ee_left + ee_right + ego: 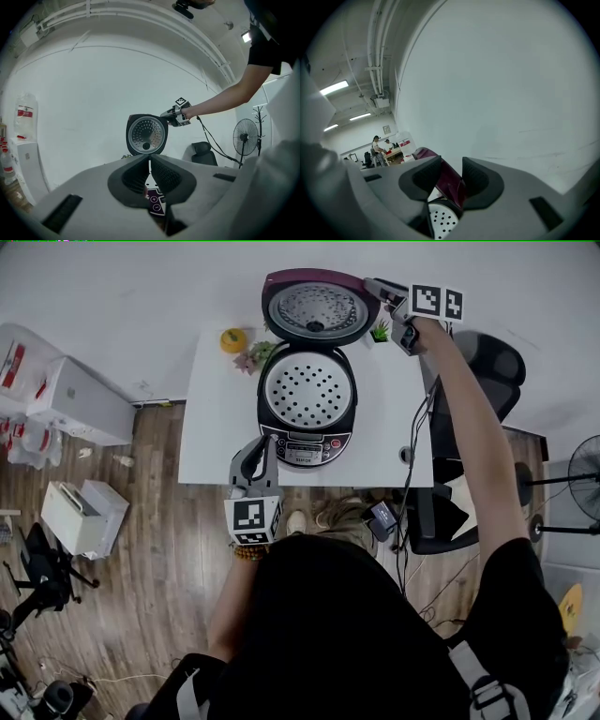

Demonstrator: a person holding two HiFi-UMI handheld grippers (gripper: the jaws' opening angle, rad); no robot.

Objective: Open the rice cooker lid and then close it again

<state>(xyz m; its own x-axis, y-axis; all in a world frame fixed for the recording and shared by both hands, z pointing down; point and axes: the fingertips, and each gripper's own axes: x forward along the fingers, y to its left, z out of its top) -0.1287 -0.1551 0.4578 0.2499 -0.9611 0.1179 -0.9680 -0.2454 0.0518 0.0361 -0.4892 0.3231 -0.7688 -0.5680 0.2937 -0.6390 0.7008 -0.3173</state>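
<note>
the rice cooker [305,448] sits mid worktop [216,427], and its lid [314,310] is swung up on the far side, inner face turned toward me. my right hand-held gripper [386,292] is at the lid's right rim, far right of the cooker. in the right gripper view the maroon edge runs between its jaws, which stand wide around it; i read that as released, not clamped. closing, i judge, means bringing that rim toward the near side and down over the perforated tray [307,390], so the right hand is the one placed for it. my left hand-held gripper [266,442] is clenched on nothing, low at the cooker's near front by the control panel. i can't tell whether it touches the body. the hinge is hidden behind the lid.
</note>
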